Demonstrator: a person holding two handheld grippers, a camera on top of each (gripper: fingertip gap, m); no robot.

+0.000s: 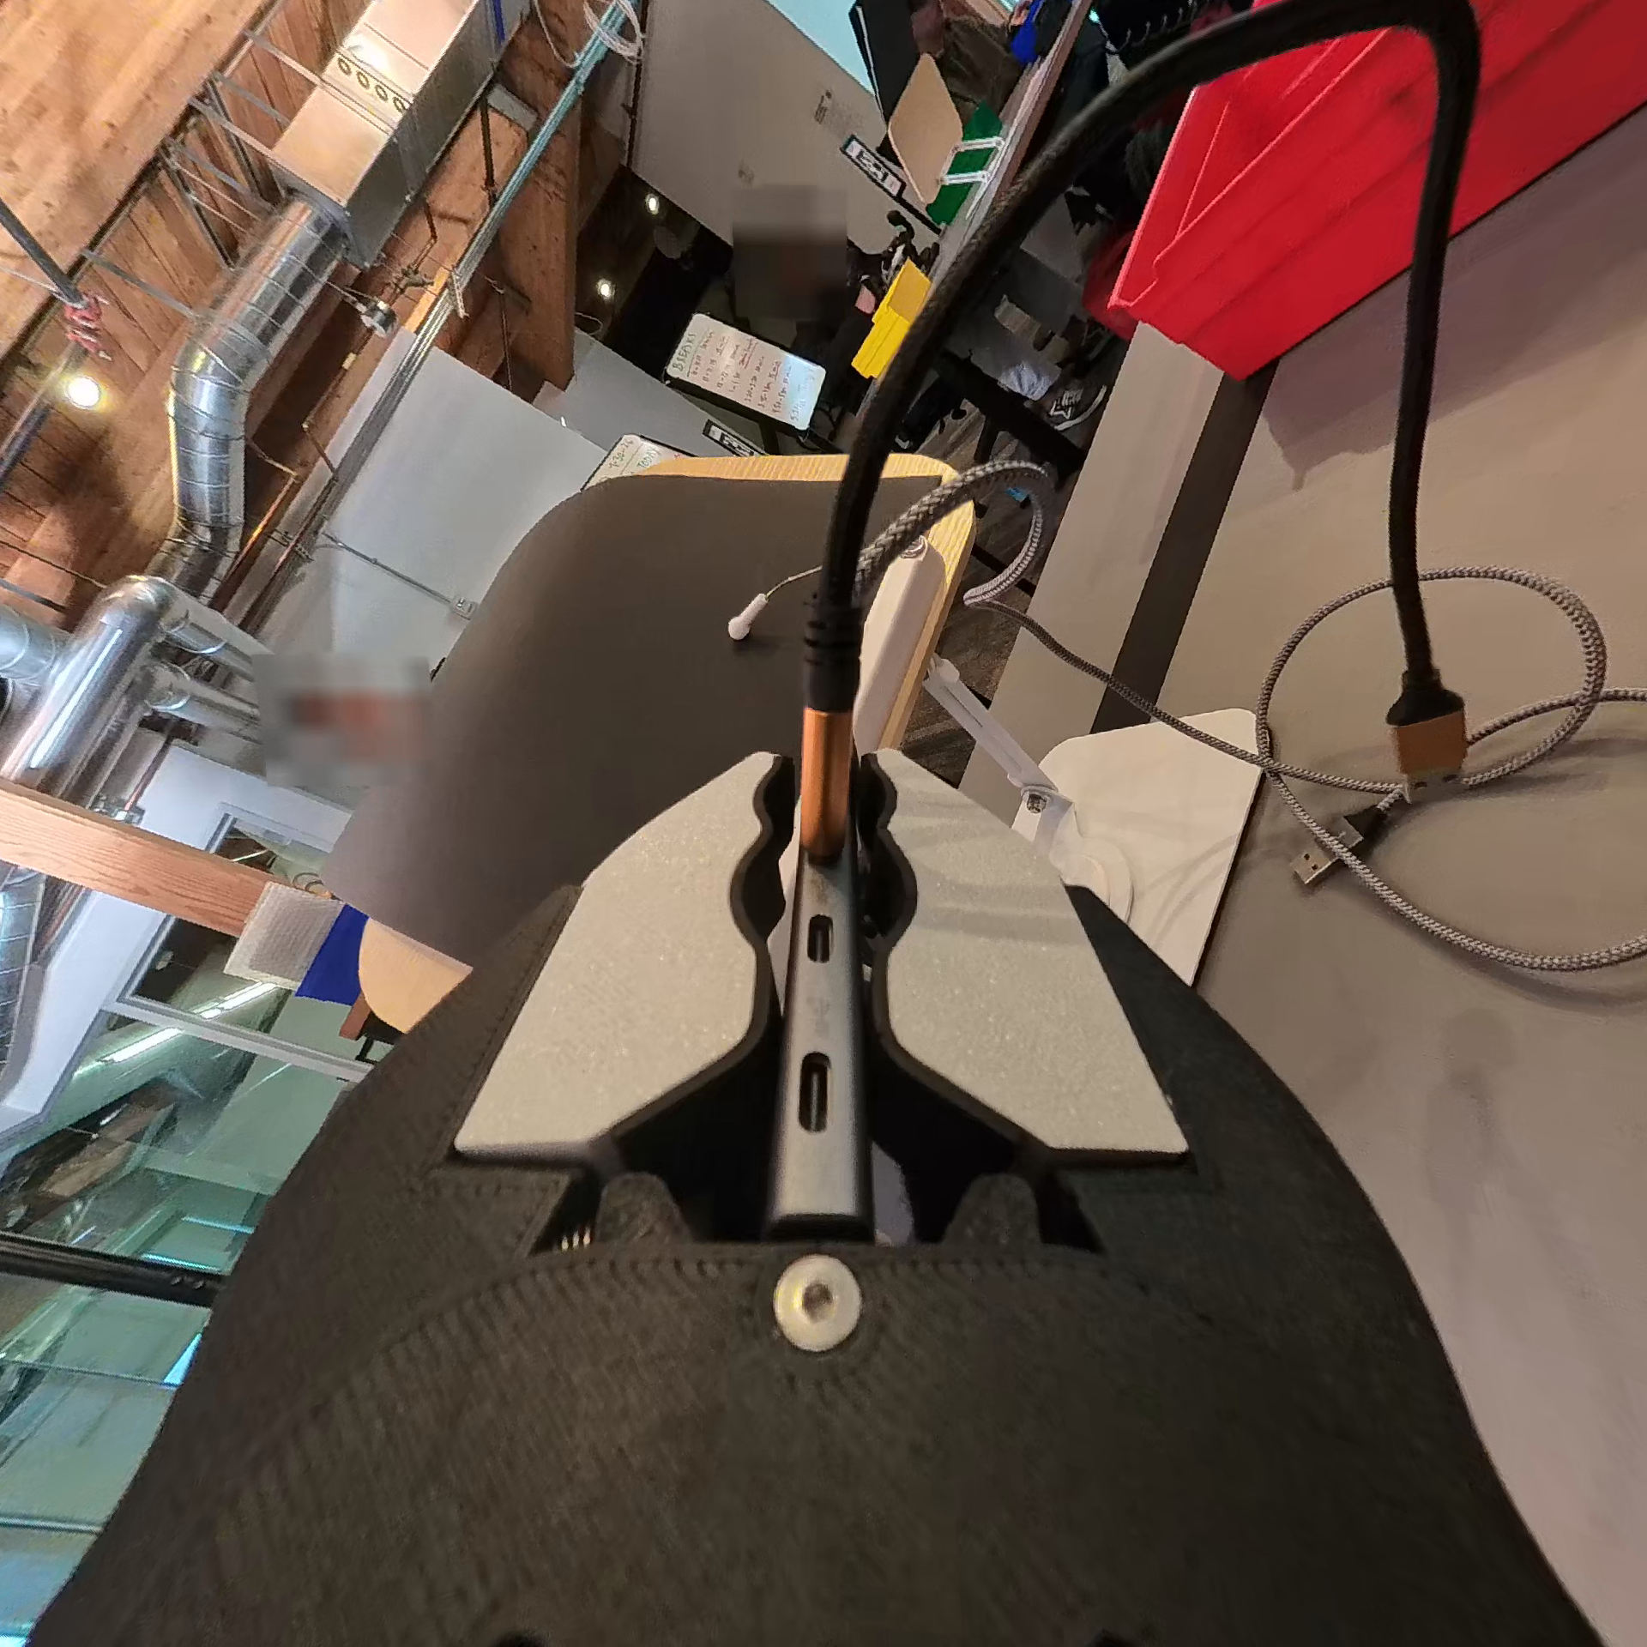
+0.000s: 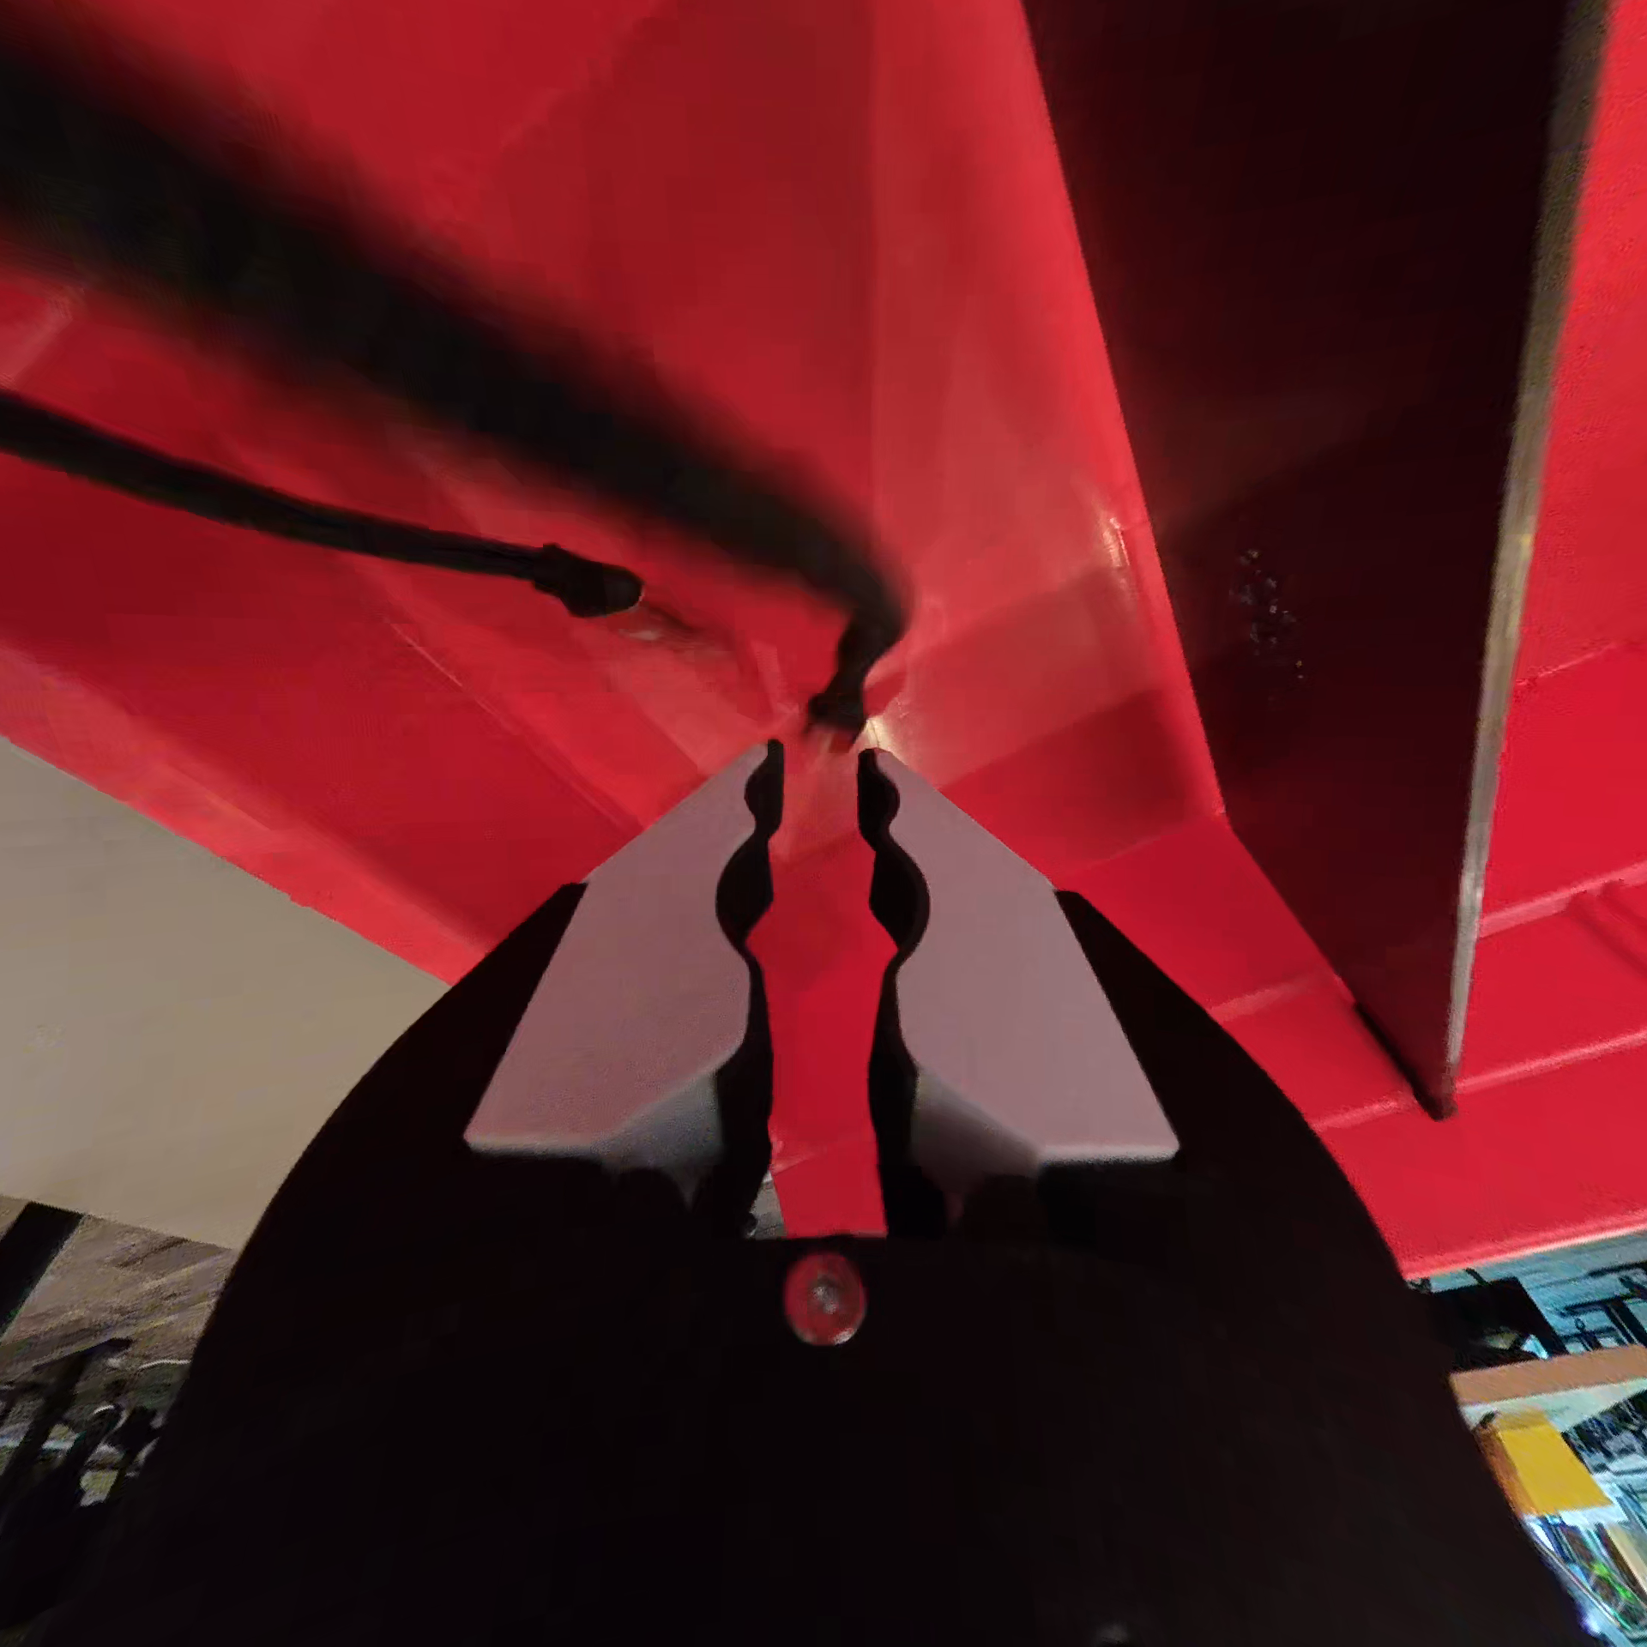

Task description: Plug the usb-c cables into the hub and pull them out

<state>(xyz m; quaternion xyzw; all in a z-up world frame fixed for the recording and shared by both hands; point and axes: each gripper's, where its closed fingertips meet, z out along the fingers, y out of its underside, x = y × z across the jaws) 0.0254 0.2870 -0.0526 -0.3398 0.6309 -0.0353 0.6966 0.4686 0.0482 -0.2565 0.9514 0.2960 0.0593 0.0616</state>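
So the left gripper [image 1: 824,775] is clamped on the hub [image 1: 824,1052], a slim dark bar running up the middle of the left wrist view, and one black cable [image 1: 1159,80] with a copper-coloured plug [image 1: 824,784] is seated in the port at the hub's far end. Two more slots on the hub's upward face sit empty, so I count three ports showing, one filled. The black cable arcs over the top of the frame and its other end [image 1: 1429,731] dangles at the right, over the grey table [image 1: 1426,1159]. A grey braided cable [image 1: 1515,945] lies coiled there too, unplugged, plus a thin white one [image 1: 757,615] farther back, so three cables total. I'd say one plug-in is done, the rest plus all the pulling is left. The right gripper [image 2: 820,749] has its fingers slightly apart and holds nothing, nosed up against a red bin [image 2: 980,356] near a blurry black cord.
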